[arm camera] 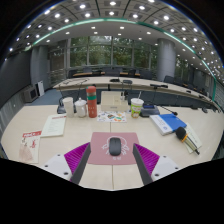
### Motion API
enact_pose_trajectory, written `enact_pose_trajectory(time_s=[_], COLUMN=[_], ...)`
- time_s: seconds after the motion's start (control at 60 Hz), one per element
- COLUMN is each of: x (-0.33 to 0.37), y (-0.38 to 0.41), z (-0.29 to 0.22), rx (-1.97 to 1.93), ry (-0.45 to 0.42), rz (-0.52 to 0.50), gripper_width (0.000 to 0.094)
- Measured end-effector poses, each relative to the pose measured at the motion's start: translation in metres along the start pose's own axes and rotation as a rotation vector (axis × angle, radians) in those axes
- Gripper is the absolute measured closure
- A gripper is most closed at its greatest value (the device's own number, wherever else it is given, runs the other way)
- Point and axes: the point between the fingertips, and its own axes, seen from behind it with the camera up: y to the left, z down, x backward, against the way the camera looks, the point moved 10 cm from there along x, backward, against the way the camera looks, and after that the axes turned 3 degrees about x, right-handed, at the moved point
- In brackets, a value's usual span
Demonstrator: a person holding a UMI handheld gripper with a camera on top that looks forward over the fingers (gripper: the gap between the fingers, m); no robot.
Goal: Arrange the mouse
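Now we hover our gripper (112,160) over the desk (60,150).
Largest to smallest: a pink mat (96,142) lies at twelve o'clock between our released fingers (75,156); the dark mouse (114,146) rests on it, untouched; a red bottle (91,101) stands at eleven o'clock beyond.

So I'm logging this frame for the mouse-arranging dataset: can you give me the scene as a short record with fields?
setting: large office with ceiling lights, long desks
surface: light table
target: dark mouse, lying on a pink mouse pad
gripper: gripper open, jaws either side of the mouse with gaps, not pressing it
beyond the mouse: red bottle, paper cups, white cups
right of the mouse: blue-and-white items
left of the mouse: papers
task state: mouse not yet grasped
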Motion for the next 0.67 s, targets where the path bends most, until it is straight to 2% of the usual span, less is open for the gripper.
enact_pose_trajectory(time_s=[0.3,0.667], x=[0.146,0.191], y=[0.016,0.022], z=[0.024,0.037], rx=[-0.012,-0.002], ry=[-0.035,-0.048], rz=[0.03,0.043], gripper_width=[0.0077,0.0077])
